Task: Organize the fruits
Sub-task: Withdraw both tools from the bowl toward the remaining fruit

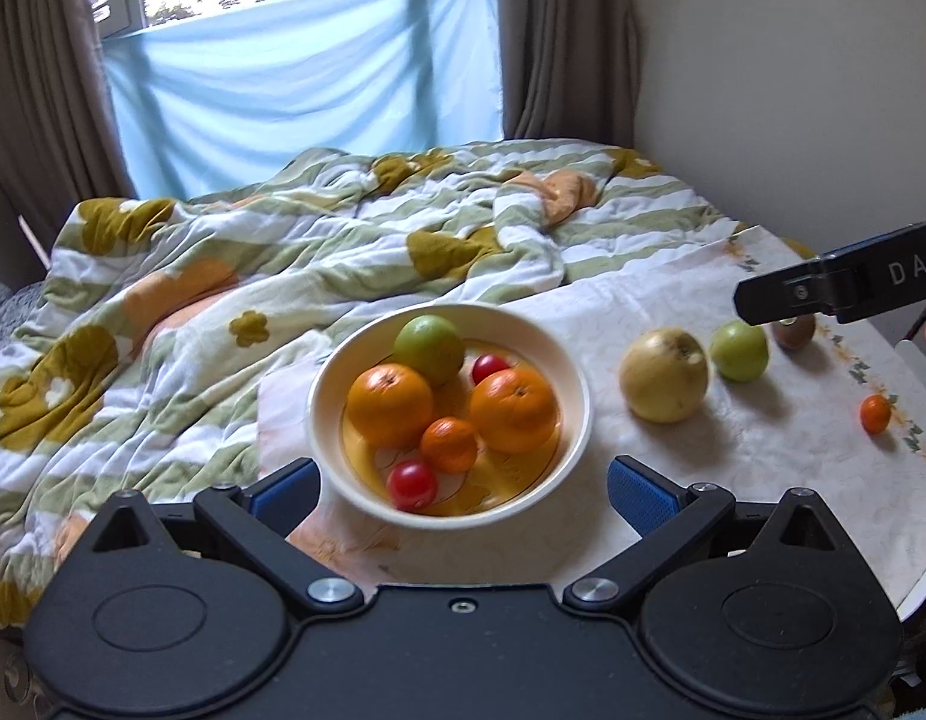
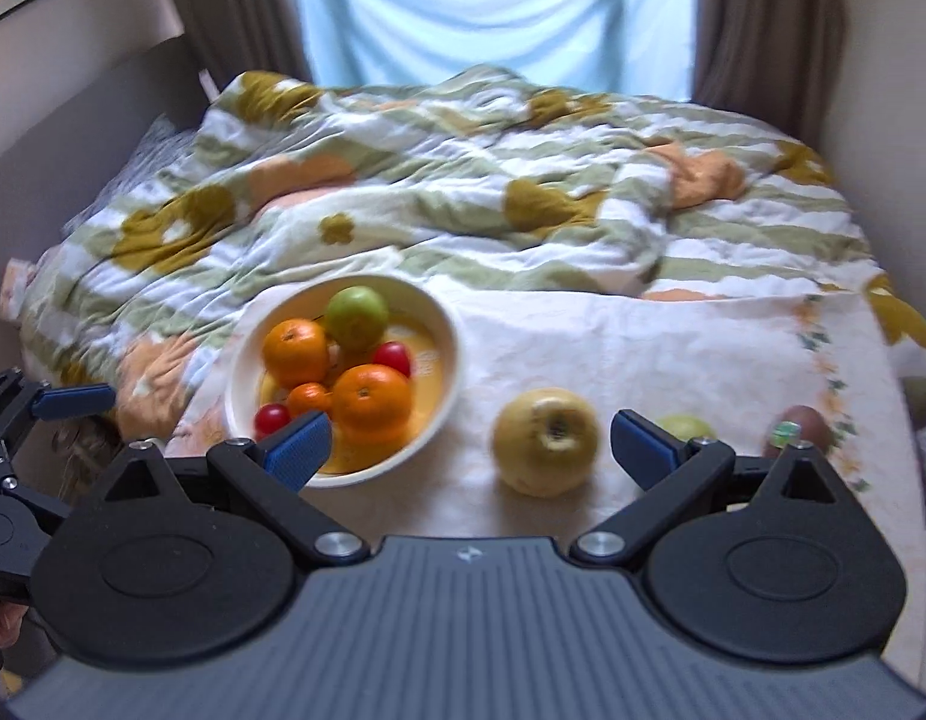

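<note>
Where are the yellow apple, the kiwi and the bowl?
yellow apple [image 2: 545,441]: right wrist view, on its front face just below the stem dimple.
kiwi [image 1: 794,333]: left wrist view, on the brown skin showing under the right gripper's finger.
bowl [image 1: 327,372]: left wrist view, on the bare left inner wall.

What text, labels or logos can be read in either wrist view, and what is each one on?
"DAS": white letters on the black body of the right gripper, cut off by the edge of the left wrist view.
Small emblem on the grey housing in the right wrist view: a mark, not letters.
Sticker on the brown fruit: too blurred to read.
Nothing else legible.
</note>
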`<state>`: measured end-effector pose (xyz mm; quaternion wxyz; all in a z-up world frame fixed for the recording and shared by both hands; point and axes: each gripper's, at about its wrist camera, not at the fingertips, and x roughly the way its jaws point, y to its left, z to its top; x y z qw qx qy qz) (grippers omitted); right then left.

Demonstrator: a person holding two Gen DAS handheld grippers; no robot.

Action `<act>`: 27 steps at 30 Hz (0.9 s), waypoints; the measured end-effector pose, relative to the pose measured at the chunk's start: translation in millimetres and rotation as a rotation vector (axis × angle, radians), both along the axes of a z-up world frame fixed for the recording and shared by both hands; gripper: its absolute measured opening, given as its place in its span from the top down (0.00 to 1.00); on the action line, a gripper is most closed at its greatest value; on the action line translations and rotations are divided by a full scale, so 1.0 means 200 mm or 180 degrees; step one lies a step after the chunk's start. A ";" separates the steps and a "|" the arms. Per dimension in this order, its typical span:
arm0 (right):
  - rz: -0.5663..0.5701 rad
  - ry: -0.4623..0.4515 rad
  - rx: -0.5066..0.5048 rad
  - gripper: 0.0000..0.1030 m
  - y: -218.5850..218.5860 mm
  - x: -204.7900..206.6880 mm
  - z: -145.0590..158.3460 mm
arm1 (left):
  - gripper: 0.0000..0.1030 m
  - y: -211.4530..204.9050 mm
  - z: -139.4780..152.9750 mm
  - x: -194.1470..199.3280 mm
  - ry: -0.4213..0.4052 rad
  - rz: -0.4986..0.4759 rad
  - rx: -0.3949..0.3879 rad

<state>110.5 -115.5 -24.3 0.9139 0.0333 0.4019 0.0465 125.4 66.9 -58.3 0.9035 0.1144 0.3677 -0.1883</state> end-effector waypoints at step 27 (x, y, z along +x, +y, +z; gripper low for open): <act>-0.1163 0.0319 -0.0071 0.00 -0.82 -0.41 -0.26 | 0.00 -0.85 -0.24 0.26 0.0183 -0.0740 0.0244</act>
